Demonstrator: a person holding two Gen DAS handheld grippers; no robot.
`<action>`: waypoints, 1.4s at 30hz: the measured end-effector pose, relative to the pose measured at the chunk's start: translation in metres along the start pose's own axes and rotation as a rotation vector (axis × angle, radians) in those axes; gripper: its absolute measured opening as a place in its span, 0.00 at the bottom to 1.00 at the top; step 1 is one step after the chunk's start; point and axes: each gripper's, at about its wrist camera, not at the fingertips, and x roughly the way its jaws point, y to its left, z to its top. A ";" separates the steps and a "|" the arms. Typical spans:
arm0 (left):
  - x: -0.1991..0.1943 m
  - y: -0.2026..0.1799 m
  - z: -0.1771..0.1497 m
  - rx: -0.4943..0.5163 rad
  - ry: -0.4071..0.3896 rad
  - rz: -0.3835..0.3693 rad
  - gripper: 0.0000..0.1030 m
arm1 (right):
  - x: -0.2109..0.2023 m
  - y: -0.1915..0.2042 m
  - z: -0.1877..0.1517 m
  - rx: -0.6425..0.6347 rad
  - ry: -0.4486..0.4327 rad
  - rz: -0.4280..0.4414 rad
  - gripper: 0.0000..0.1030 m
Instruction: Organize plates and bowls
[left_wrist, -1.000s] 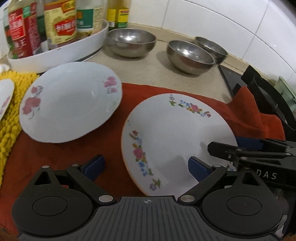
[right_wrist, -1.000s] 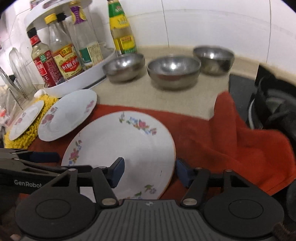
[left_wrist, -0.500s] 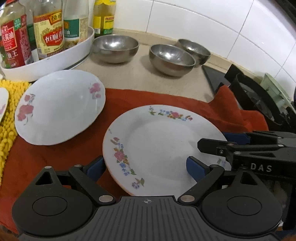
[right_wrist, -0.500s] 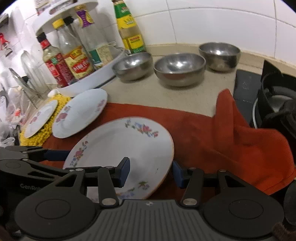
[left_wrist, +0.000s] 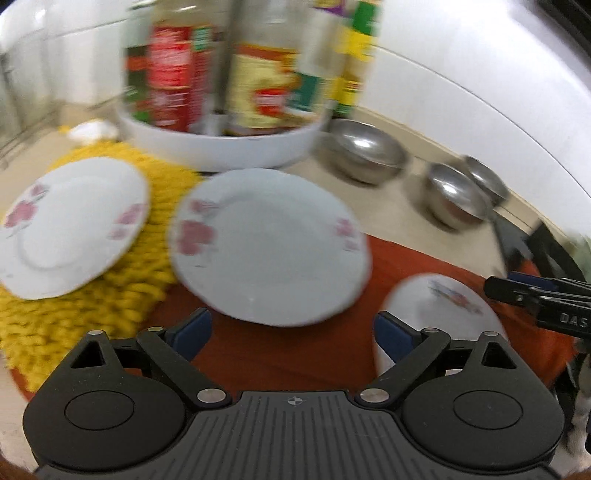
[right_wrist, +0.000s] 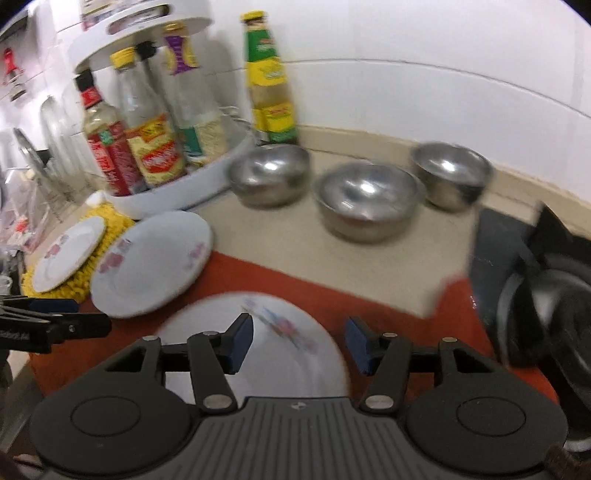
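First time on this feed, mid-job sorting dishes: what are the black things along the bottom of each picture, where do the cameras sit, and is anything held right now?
There is no robot arm here. A person holds a two-finger tool in each hand, and a fisheye camera on each one looks forward along its fingers. The black shapes at the bottom are those tools.

The left view shows the left tool, open wide with nothing between its pads. The right view shows the right tool. Its jaws have just been opening. The flowered plate lies between its pads, but neither pad seems to press on it, so nothing looks held.

That plate lies on a red cloth. A pink-flowered plate sits partly on the cloth, and a smaller plate rests on a yellow mat. Behind them stand three steel bowls and a white bottle rack. Both views are motion-blurred.
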 end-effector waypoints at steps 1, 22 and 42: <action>0.003 0.007 0.002 -0.023 0.000 0.008 0.94 | 0.007 0.006 0.006 -0.016 0.001 0.011 0.51; 0.053 0.043 0.031 -0.159 0.040 -0.030 1.00 | 0.152 0.059 0.067 -0.058 0.189 0.198 0.52; 0.049 0.034 0.021 -0.082 0.034 -0.017 0.99 | 0.140 0.060 0.059 -0.063 0.225 0.295 0.54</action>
